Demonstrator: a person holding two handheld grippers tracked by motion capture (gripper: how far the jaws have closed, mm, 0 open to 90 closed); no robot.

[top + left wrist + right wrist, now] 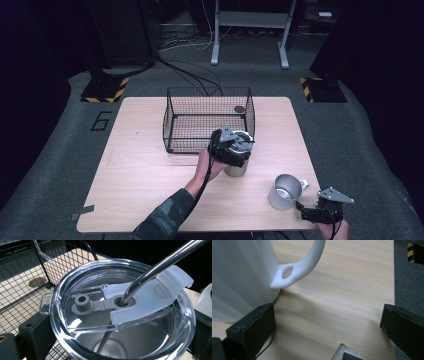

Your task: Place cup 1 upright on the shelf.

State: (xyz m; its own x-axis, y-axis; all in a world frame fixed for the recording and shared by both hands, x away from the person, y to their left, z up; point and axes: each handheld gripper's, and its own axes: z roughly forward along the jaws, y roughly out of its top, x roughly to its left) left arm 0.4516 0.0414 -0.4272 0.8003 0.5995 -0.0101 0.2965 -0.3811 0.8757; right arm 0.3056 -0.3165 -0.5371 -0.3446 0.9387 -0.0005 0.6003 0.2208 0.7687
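A steel tumbler [236, 169] with a clear lid [125, 315] and a metal straw [160, 265] stands just outside the front right corner of the wire basket [195, 145]. My left gripper [234, 150] is shut on the tumbler near its top, one black jaw on each side of the lid in the left gripper view. A pale mug [284, 192] with a handle [304, 262] stands at the table's front right. My right gripper [306, 212] sits open beside it, and its left jaw is close to the mug's base [239, 277].
The black wire basket [25, 277] stands at the table's back middle, with a dark round disc [239, 109] at its far right corner. The table's right edge [312, 170] lies close to the right gripper. Stands with yellow-black striped bases [105, 90] are on the floor behind.
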